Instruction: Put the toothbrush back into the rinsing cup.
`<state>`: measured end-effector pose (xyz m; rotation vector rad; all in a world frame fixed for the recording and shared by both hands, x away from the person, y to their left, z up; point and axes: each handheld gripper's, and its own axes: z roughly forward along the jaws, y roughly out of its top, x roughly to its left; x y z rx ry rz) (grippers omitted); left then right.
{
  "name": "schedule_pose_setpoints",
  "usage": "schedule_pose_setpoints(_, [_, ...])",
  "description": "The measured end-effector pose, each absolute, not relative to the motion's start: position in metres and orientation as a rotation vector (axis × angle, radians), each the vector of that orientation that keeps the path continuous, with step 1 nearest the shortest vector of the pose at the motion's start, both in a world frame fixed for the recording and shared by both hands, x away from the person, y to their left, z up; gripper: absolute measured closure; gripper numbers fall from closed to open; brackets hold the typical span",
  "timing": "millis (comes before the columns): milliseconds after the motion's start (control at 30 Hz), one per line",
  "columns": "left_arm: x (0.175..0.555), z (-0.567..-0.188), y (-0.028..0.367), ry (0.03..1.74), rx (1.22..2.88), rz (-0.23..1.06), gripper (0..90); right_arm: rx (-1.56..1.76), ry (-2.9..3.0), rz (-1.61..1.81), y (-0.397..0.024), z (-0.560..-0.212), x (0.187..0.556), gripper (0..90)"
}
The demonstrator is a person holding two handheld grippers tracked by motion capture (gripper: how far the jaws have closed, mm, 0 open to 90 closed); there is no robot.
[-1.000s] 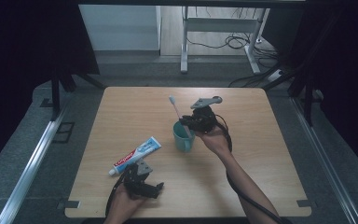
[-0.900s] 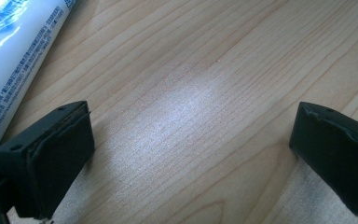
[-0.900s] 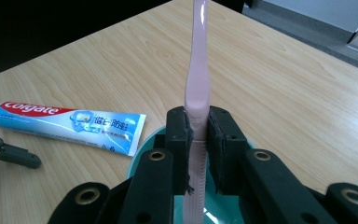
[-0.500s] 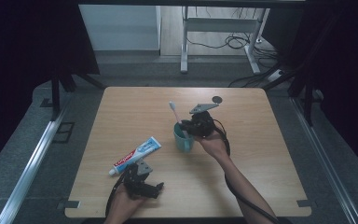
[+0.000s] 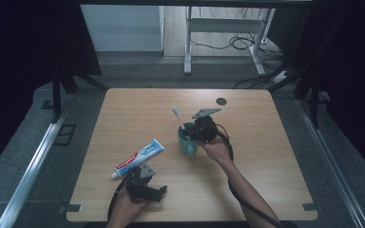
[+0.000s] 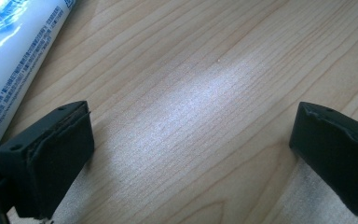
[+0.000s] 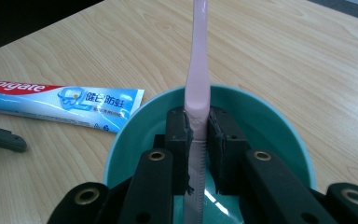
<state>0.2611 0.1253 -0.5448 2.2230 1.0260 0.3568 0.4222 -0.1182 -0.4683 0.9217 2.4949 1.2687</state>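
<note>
Toothpaste tube (image 5: 139,158) lies flat on the worktop (image 5: 275,156) toward the left, cap end nearest my left tool (image 5: 160,192), which rests just beside it with jaws spread wide over bare wood. Right of the tube stands the teal cup (image 5: 187,144), near the worktop's middle. My right tool (image 5: 190,134) is clamped on the pink toothbrush (image 5: 178,118), its handle inside the cup and the bristle head slanting up and to the left above the rim.

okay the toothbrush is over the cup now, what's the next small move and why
Probably open the right gripper to let go of the toothbrush. Its fingers clamp the pink handle inside the teal cup, handle end low in the cup, so released it should lean on the rim.
</note>
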Motion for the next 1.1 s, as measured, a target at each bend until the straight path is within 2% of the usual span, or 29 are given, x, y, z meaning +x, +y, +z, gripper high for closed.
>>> schedule_pose_setpoints(667, [0.2612,-0.5448,0.1254,1.025,2.223,0.357,0.0,0.950,2.527,1.235,-0.1173,-0.4760,0.4260,77.1])
schedule_pose_setpoints(1100, [0.2612,-0.5448,0.1254,1.025,2.223,0.357,0.0,0.952,2.534,1.217,-0.1167,-0.4766,0.4263,72.9])
